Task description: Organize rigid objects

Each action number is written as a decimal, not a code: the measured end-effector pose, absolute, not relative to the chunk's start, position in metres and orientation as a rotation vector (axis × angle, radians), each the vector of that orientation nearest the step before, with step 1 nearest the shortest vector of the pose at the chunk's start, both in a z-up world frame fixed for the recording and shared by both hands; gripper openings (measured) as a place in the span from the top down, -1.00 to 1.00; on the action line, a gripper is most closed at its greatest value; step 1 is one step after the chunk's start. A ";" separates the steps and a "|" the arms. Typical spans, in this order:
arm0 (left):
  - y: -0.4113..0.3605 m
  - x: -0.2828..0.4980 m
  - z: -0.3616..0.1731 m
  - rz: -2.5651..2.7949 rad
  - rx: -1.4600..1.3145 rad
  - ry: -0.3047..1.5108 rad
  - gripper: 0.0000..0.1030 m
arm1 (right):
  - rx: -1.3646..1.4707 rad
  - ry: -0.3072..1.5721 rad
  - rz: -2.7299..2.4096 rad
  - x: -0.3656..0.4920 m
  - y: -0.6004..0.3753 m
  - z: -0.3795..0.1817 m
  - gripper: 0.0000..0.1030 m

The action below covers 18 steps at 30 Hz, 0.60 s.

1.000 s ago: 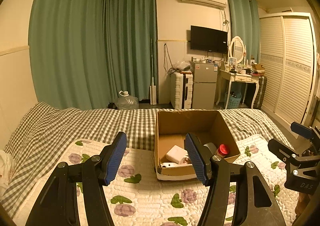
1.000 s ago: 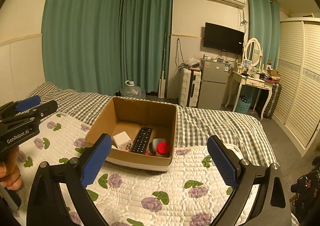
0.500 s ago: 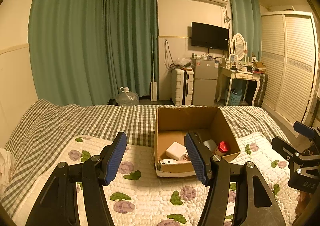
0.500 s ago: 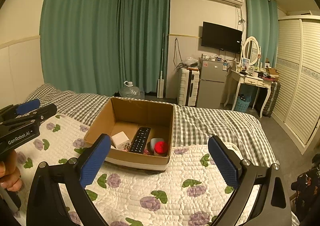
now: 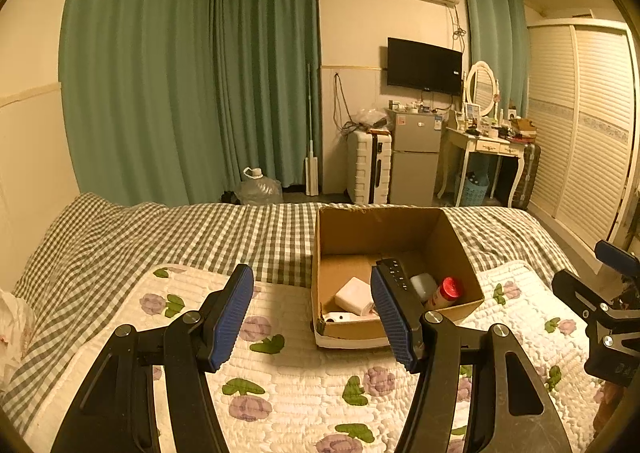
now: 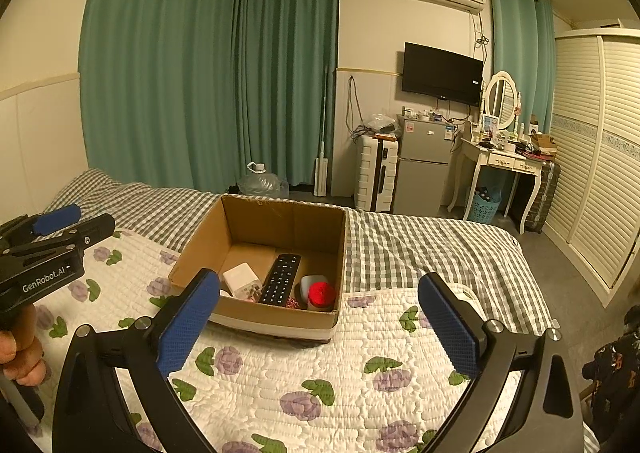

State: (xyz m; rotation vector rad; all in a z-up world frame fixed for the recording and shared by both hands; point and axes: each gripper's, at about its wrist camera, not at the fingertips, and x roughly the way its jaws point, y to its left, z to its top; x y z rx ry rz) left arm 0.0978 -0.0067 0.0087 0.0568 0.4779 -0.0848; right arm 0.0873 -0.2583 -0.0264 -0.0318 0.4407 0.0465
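Note:
An open cardboard box [image 6: 280,221] stands on the flowered quilt [image 6: 320,373] and also shows in the left wrist view [image 5: 384,229]. Inside lie a black remote [image 6: 280,279], a white charger block [image 6: 242,279], a red-capped bottle [image 6: 322,293] and a small grey jar [image 6: 312,281]. My left gripper [image 5: 312,317] is open and empty, held above the quilt in front of the box. My right gripper [image 6: 316,329] is open and empty, held above the quilt on the near side of the box.
The bed has a checked cover [image 5: 160,237] beyond the quilt. Past the bed stand a water jug [image 6: 262,183], a white suitcase [image 6: 378,173], a small fridge [image 6: 424,165], a dressing table [image 6: 504,161] and wardrobe doors [image 6: 592,173].
Both grippers have risen and pulled back slightly, so the box sits lower and farther in both views. Both jaws stay open. The box contents have not moved.

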 end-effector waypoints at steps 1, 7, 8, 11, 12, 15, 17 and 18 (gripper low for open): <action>-0.007 0.098 0.009 -0.091 0.059 0.481 -0.24 | -0.031 0.440 0.045 0.087 -0.258 -0.026 -0.94; -0.011 0.096 0.009 -0.119 0.076 0.481 -0.24 | -0.030 0.441 0.045 0.087 -0.258 -0.027 -0.94; -0.012 0.096 0.009 -0.121 0.078 0.481 -0.24 | -0.030 0.442 0.046 0.087 -0.258 -0.027 -0.94; -0.013 0.095 0.009 -0.122 0.079 0.480 -0.24 | -0.030 0.441 0.044 0.087 -0.258 -0.027 -0.94; -0.013 0.095 0.009 -0.122 0.079 0.480 -0.24 | -0.029 0.441 0.045 0.087 -0.258 -0.027 -0.94; -0.012 0.093 0.009 -0.107 0.075 0.461 -0.24 | -0.028 0.442 0.044 0.087 -0.257 -0.027 -0.94; -0.012 0.092 0.009 -0.104 0.079 0.453 -0.24 | -0.026 0.443 0.044 0.086 -0.257 -0.028 -0.94; -0.013 0.092 0.009 -0.104 0.082 0.454 -0.24 | -0.023 0.444 0.044 0.087 -0.257 -0.028 -0.94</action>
